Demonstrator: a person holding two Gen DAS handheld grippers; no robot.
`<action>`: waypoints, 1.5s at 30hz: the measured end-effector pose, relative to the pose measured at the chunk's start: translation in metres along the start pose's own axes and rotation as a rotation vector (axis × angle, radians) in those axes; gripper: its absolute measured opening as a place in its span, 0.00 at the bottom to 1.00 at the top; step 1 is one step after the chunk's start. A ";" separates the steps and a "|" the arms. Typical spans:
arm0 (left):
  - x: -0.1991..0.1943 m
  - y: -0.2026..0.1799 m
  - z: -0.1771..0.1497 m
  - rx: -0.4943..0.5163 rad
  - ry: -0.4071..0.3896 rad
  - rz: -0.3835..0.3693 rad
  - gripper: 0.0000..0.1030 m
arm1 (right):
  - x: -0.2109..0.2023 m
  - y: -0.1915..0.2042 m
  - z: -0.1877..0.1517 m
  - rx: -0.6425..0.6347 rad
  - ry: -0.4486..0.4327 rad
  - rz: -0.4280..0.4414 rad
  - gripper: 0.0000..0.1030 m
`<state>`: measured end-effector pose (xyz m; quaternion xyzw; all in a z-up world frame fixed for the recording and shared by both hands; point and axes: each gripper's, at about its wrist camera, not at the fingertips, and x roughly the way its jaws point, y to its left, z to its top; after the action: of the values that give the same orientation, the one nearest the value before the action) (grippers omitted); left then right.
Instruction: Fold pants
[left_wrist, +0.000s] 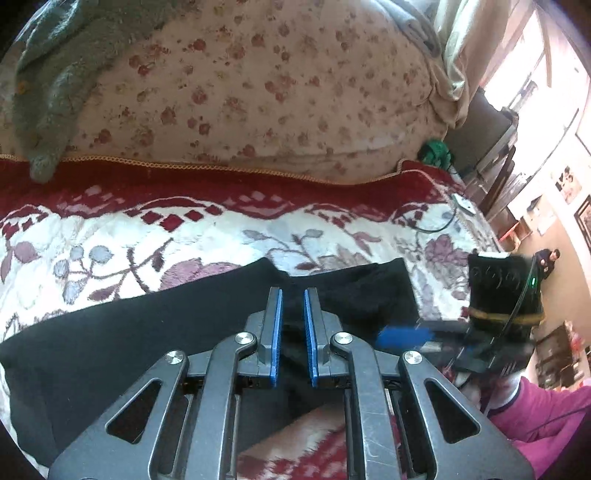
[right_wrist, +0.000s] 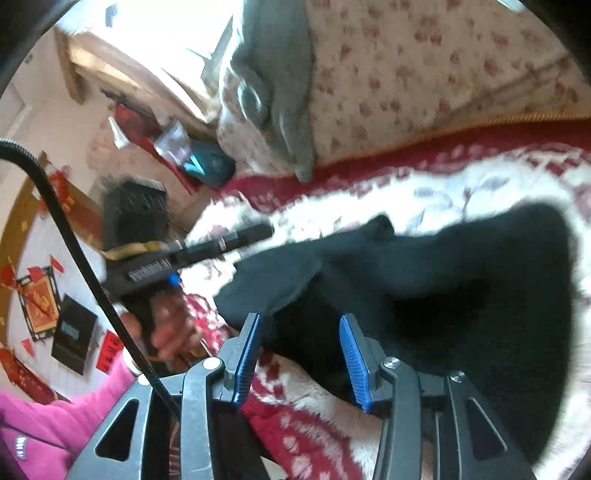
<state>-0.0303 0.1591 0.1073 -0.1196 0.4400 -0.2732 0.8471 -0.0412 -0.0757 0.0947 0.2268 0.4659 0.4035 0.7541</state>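
Observation:
The black pants (left_wrist: 147, 325) lie folded on a red-and-white floral blanket (left_wrist: 147, 236) on the bed. My left gripper (left_wrist: 293, 295) hovers just over the pants' near edge, its blue-padded jaws a small gap apart with black cloth showing between them; a grip on it cannot be judged. In the right wrist view the pants (right_wrist: 461, 295) fill the right side, with a folded flap lifted at their left end. My right gripper (right_wrist: 301, 321) is open and empty, jaws wide, at that flap. The left gripper shows there too (right_wrist: 258, 232), at the pants' far end.
A floral quilt (left_wrist: 277, 81) with a grey-green garment (left_wrist: 55, 81) on it is piled behind the blanket. A green object (left_wrist: 436, 149) and a white charger with cable (left_wrist: 463, 203) lie at the bed's right end. Furniture and a bright window stand beyond.

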 end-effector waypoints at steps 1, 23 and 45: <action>-0.003 -0.004 -0.002 0.006 0.000 -0.002 0.09 | -0.014 -0.001 0.002 0.002 -0.031 -0.003 0.41; 0.058 -0.029 -0.049 -0.076 0.093 0.137 0.39 | -0.045 -0.101 0.011 0.169 -0.050 -0.213 0.40; 0.000 -0.013 -0.078 -0.194 -0.048 0.324 0.25 | -0.079 -0.015 0.033 -0.045 -0.129 -0.273 0.45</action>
<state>-0.0983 0.1516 0.0670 -0.1349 0.4576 -0.0865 0.8746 -0.0248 -0.1474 0.1404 0.1699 0.4339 0.2920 0.8352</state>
